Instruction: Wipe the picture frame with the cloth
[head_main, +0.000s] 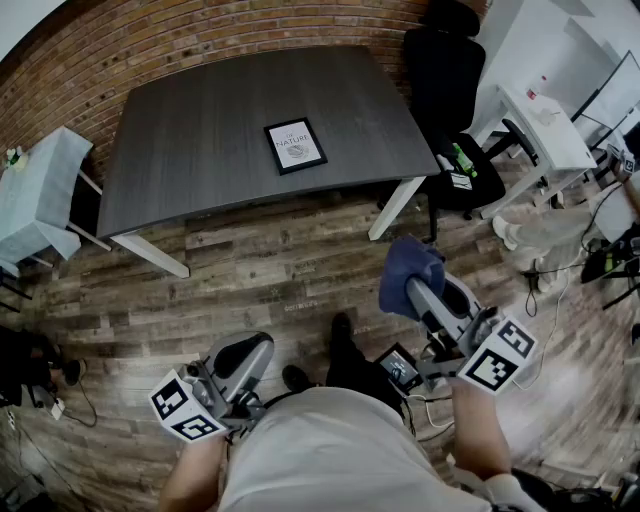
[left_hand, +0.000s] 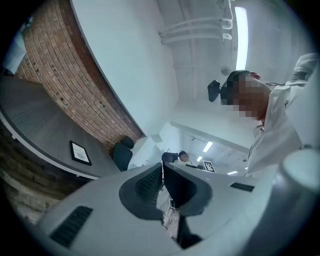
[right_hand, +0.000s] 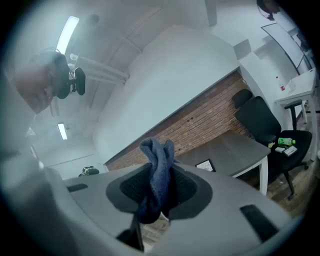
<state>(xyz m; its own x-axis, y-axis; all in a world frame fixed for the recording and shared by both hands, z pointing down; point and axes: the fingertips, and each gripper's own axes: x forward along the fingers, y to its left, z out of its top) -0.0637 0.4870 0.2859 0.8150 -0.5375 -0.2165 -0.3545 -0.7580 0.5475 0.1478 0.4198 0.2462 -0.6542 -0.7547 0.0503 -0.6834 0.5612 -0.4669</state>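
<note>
A black picture frame (head_main: 295, 146) with a white print lies flat near the front edge of the dark grey table (head_main: 200, 140). It also shows small in the left gripper view (left_hand: 80, 153) and the right gripper view (right_hand: 205, 165). My right gripper (head_main: 415, 285) is held out over the wooden floor, well short of the table, shut on a bunched blue cloth (head_main: 408, 272) that sticks up between its jaws (right_hand: 157, 175). My left gripper (head_main: 245, 355) hangs low at the person's left side, shut with nothing in it (left_hand: 161, 182).
A black office chair (head_main: 445, 70) stands at the table's right end with a green bottle (head_main: 463, 160) on its seat. A white desk (head_main: 545, 125) lies further right. A small light-blue table (head_main: 40, 190) sits to the left. Cables trail on the floor at right.
</note>
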